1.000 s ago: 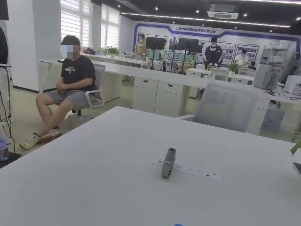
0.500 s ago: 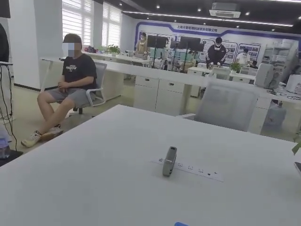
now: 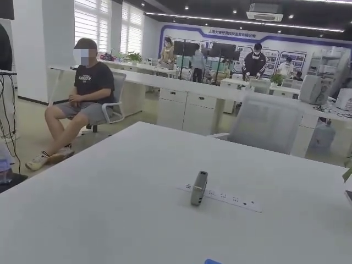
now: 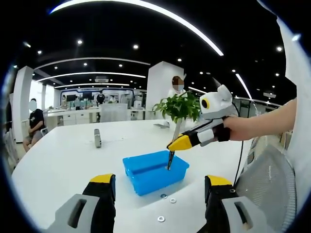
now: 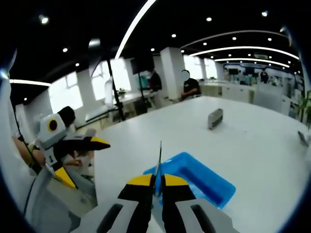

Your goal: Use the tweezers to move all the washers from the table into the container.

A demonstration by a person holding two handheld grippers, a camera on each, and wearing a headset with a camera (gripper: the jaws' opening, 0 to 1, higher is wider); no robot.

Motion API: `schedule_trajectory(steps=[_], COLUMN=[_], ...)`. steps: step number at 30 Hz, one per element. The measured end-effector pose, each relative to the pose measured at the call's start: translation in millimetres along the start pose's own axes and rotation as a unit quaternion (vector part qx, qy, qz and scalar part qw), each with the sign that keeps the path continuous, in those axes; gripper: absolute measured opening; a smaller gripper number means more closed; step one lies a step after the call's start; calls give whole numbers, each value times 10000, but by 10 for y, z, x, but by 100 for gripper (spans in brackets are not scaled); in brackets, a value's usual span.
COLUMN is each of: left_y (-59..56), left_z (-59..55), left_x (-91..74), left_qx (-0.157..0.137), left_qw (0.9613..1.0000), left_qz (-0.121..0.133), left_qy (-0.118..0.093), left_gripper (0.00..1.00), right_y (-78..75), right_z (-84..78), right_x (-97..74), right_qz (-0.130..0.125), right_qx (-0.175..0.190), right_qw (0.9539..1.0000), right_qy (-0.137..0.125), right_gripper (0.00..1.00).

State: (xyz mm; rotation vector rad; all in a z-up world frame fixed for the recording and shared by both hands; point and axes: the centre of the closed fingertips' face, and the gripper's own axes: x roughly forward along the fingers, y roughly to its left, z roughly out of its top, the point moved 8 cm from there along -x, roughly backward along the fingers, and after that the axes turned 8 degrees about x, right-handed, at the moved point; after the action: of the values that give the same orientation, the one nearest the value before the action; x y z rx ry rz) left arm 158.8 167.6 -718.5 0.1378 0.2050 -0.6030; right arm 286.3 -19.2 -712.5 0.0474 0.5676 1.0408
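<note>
Left gripper view: silver washers (image 4: 164, 196) beside blue plastic container (image 4: 158, 183); likely light, slippery, best taken by rim.
Left gripper (image 4: 160, 178): spread.
Right gripper (image 5: 158, 180): clamped on metal tweezers (image 5: 160, 158).

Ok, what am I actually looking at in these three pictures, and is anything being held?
There is no robot arm: a person holds a two-fingered gripper in each hand. One picture comes from a headset camera, looking across the white table into an office. The other two come from fisheye cameras riding on the grippers. The left gripper is open and holds nothing. The right gripper is shut on thin metal tweezers, whose tips reach down into the blue plastic container. Three small metal washers lie on the table next to the container.
</note>
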Motion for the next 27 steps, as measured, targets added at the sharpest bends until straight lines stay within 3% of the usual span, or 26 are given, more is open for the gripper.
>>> schedule_trajectory(steps=[4, 13, 19, 27], left_y=[-3, -2, -2, -11], left_z=[5, 7, 9, 2], left_x=[0, -1, -1, 4], left_qx=[8, -6, -8, 8], left_qw=[10000, 10000, 10000, 10000], left_qz=[-8, -12, -22, -48], left_qy=[-9, -8, 5, 53], left_gripper=[76, 76, 76, 76], right_y=[-135, -402, -500, -510], right_z=[-15, -100, -150, -221], right_x=[44, 207, 281, 327], right_qz=[-229, -462, -560, -658], right_qx=[161, 236, 203, 78], right_qw=[9995, 9975, 9962, 9954], right_qy=[175, 480, 628, 695], right_gripper=[3, 3, 3, 3])
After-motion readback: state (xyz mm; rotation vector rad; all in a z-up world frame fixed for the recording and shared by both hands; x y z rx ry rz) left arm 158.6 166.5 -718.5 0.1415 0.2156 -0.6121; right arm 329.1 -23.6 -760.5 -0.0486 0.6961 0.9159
